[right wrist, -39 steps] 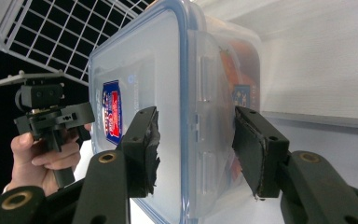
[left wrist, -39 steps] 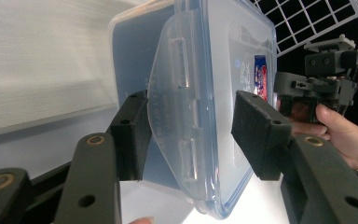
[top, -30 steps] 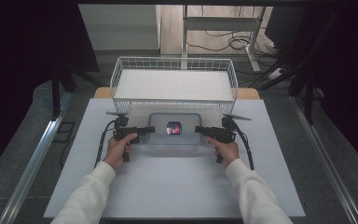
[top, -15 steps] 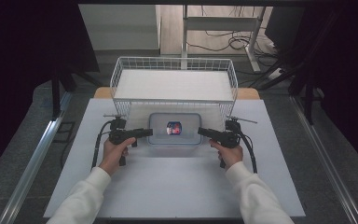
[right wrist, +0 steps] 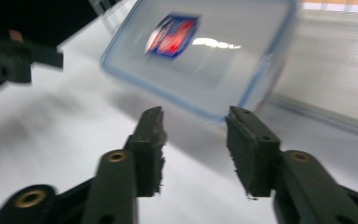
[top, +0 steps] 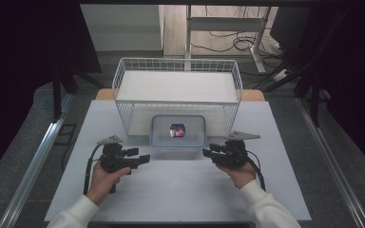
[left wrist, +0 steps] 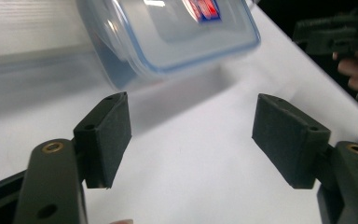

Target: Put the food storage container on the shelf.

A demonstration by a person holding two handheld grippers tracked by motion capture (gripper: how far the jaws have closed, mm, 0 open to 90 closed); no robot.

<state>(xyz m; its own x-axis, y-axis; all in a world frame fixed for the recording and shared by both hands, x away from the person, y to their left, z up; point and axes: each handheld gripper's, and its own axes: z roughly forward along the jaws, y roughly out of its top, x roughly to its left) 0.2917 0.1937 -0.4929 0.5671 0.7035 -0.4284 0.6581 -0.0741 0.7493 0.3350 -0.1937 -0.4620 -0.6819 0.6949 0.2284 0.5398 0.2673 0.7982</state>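
A clear plastic container (top: 178, 131) with a blue-rimmed lid and a red and blue label sits mid-table, just in front of a wire basket. My left gripper (top: 143, 159) is held near the container's front left corner, jaws open and empty, a short gap from it. My right gripper (top: 206, 153) is open off the front right corner, also apart from it. In the left gripper view the container (left wrist: 168, 32) lies ahead of the wide-open left gripper (left wrist: 191, 140). In the right gripper view the container (right wrist: 200, 56) is close beyond the open right gripper (right wrist: 193, 140).
A white wire basket (top: 178, 64) stands at the back of the white table (top: 180, 194), right behind the container. Metal rails run along both sides of the table. Cables trail from each gripper toward the person's wrists.
Both grippers have drawn back from the container's sides toward the person and now sit off its front corners. The container has not moved.
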